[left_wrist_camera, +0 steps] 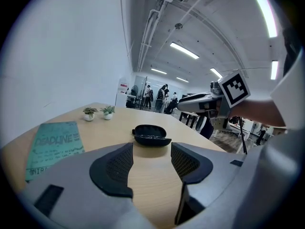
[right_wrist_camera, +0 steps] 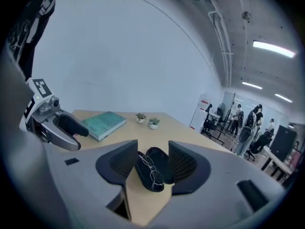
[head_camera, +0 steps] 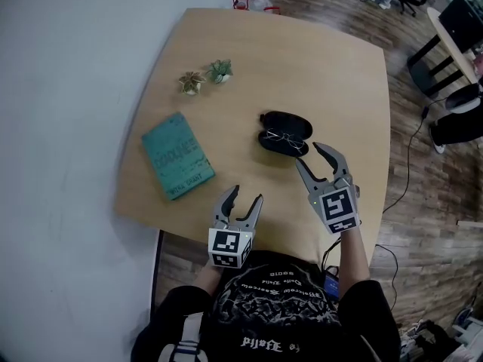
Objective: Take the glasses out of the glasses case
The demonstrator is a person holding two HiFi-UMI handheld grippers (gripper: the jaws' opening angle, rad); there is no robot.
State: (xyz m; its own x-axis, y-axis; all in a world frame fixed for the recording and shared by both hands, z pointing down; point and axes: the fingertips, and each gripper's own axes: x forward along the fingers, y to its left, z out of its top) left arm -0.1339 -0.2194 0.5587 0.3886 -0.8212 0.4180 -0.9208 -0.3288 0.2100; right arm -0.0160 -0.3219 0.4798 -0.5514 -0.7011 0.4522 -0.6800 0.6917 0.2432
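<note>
"DEADLINE" in pale letters on the teal book (left_wrist_camera: 53,149)

Black glasses case (head_camera: 290,121) just past the right gripper (head_camera: 308,154)'s grey fingers (head_camera: 307,178), silvery wire glasses (head_camera: 286,138) in it; teal book (head_camera: 177,156) off beyond the left gripper (head_camera: 247,193)'s fingers (head_camera: 226,204); pale tan table (head_camera: 302,66).

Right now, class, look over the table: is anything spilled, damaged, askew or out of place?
Nothing stands out. The glasses case lies open with the glasses inside, the teal book lies flat, two potted plants stand upright. The left gripper and right gripper are open and empty.
</note>
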